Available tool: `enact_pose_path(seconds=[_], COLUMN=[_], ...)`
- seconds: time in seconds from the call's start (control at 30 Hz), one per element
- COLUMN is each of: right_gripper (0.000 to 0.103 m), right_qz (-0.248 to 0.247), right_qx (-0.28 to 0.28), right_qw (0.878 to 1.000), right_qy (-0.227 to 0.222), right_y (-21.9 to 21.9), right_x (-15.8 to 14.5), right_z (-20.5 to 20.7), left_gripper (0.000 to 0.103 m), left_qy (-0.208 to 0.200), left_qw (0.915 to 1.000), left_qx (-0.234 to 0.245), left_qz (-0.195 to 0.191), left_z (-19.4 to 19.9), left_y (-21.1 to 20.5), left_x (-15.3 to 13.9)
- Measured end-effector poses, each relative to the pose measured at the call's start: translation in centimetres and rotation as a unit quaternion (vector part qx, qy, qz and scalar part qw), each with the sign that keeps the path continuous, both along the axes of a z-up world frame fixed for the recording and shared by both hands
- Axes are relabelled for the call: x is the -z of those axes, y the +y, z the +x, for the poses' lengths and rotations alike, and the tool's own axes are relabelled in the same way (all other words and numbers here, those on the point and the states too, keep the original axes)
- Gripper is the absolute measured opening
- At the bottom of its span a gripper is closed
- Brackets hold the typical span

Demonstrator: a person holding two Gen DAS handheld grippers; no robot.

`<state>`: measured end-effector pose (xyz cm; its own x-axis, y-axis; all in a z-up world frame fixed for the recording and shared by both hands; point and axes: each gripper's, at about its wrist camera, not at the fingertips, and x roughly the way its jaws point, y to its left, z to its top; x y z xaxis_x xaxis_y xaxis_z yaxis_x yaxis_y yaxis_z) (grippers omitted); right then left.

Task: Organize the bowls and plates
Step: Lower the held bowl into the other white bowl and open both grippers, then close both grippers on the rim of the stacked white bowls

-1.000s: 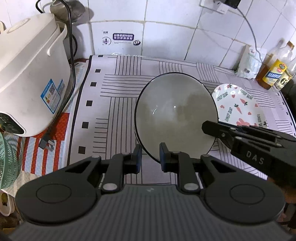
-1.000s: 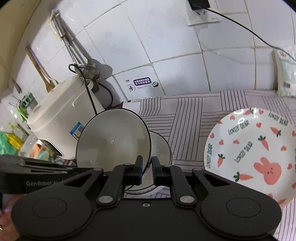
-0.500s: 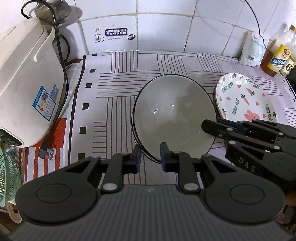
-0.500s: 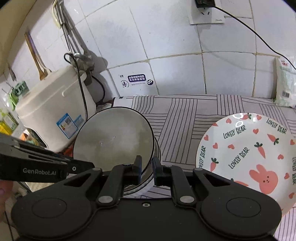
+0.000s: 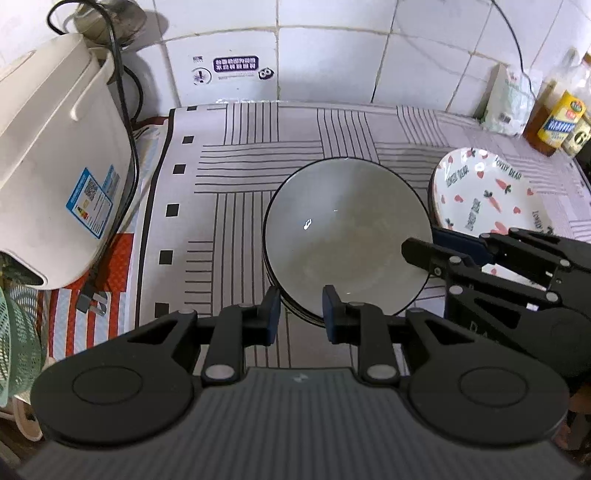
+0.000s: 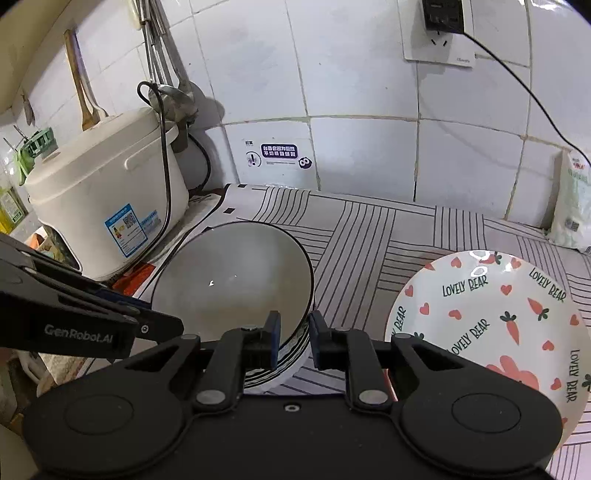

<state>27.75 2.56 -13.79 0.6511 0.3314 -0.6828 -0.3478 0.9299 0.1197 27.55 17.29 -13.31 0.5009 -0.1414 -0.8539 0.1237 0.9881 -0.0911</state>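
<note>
Lowered since a second ago onto the bowl stack (image 5: 295, 306) on the bench beside the plate (image 6: 491, 325): top bowl (image 5: 347, 236). Both jaws opening, rim between, pads apart.

likely a home kitchen: tiled wall (image 6: 362, 74), rice cooker (image 6: 99, 199)

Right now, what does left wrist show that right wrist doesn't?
Left wrist only: oil bottles at the far right, a loose plug on the striped mat, a green basket.
Right wrist only: the wall socket, hanging utensils.
Both: the bowl stack, rim between the opening jaws of left gripper and right gripper, pads clear of it; the bunny plate; rice cooker.
</note>
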Motion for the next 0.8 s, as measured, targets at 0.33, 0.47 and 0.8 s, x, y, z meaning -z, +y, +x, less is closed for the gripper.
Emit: enact_pose_path(seconds=[0.33,0.47,0.8], right_gripper=[0.041,0.044,0.054], right_qz=[0.0,-0.003,-0.021], right_qx=[-0.008,-0.012,0.003], right_qw=[1.0,0.999,0.998], right_qy=[-0.001,-0.032,-0.065], right_y=[-0.7,-1.1,-2.7], right_x=[-3.3,-5.6,-10.6], right_z=[-2.3,-4.4,-9.0], left_gripper=[0.041,0.048,0.055], left_qy=[-0.066,-0.08,-0.113], left_qw=[0.9977,0.9967,0.9933], left_qx=[0.002,0.005,0.014], left_qz=[-0.016,-0.014,-0.018], left_z=[-3.8,-5.3,-9.5], left_y=[0.0,-0.3,-0.3], left_x=[-2.8,-4.3,-7.5])
